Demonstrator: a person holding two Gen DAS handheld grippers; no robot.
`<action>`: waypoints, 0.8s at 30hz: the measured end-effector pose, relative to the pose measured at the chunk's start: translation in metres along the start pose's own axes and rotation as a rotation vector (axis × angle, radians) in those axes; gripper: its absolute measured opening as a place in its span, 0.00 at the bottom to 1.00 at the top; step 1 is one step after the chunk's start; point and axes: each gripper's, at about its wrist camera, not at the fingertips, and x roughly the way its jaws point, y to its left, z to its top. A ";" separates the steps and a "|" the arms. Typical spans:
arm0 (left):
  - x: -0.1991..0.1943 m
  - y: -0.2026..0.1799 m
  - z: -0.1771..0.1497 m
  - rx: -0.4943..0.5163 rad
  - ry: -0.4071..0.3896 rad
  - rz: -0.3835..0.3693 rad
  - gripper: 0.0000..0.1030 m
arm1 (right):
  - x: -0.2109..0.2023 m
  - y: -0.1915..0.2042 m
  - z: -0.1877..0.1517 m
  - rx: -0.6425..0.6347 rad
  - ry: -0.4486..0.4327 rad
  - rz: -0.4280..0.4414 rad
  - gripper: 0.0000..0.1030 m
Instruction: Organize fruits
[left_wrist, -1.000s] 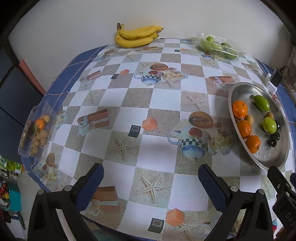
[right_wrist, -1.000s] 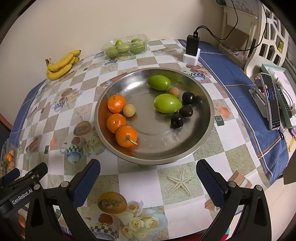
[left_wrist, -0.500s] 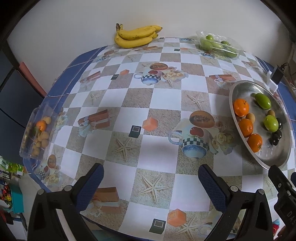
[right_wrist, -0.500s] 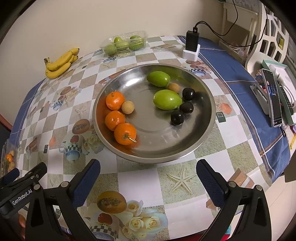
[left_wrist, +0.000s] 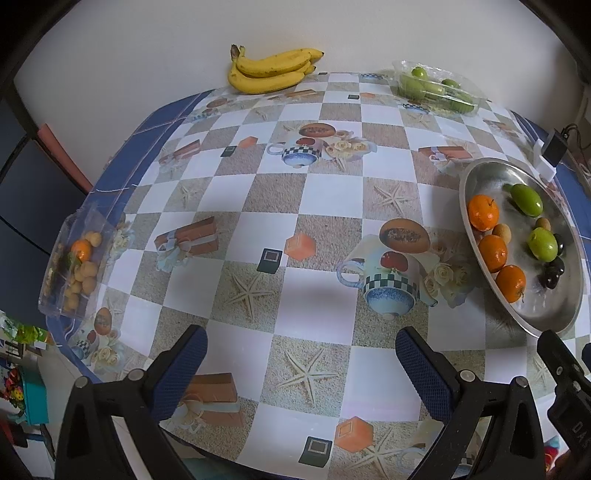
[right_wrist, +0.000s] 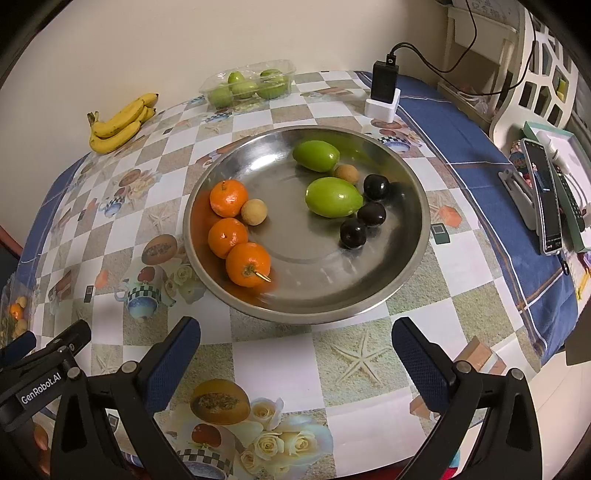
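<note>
Left gripper (left_wrist: 301, 354): jaws wide apart, empty, above bare tablecloth (left_wrist: 317, 302) near the front edge. Right gripper (right_wrist: 295, 349): jaws wide apart, empty, just in front of the steel bowl (right_wrist: 421, 206).

Bowl contents, right view: three oranges (right_wrist: 228, 237) in a row at the left with a small tan fruit (right_wrist: 253, 211) touching the rear one; two green fruits (right_wrist: 333, 197) centre-right, another tan fruit between them; three dark fruits (right_wrist: 371, 214) beside the nearer green one.

Left view only: clear box (left_wrist: 74, 266) at the table's left edge, holding tan fruits and one orange. Right view only: charger (right_wrist: 384, 88), phone (right_wrist: 543, 197).

Both views: bananas (left_wrist: 273, 70) and green-fruit tray (left_wrist: 436, 88) at the far edge.
</note>
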 end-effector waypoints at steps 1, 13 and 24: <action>0.000 0.000 0.000 0.000 0.001 0.000 1.00 | 0.000 -0.001 0.000 0.003 0.000 -0.002 1.00; 0.001 0.000 0.000 0.001 0.002 0.000 1.00 | -0.001 0.000 0.000 -0.003 -0.004 -0.006 1.00; 0.003 0.001 -0.001 0.000 0.006 0.000 1.00 | 0.000 0.000 0.000 -0.002 0.000 -0.004 1.00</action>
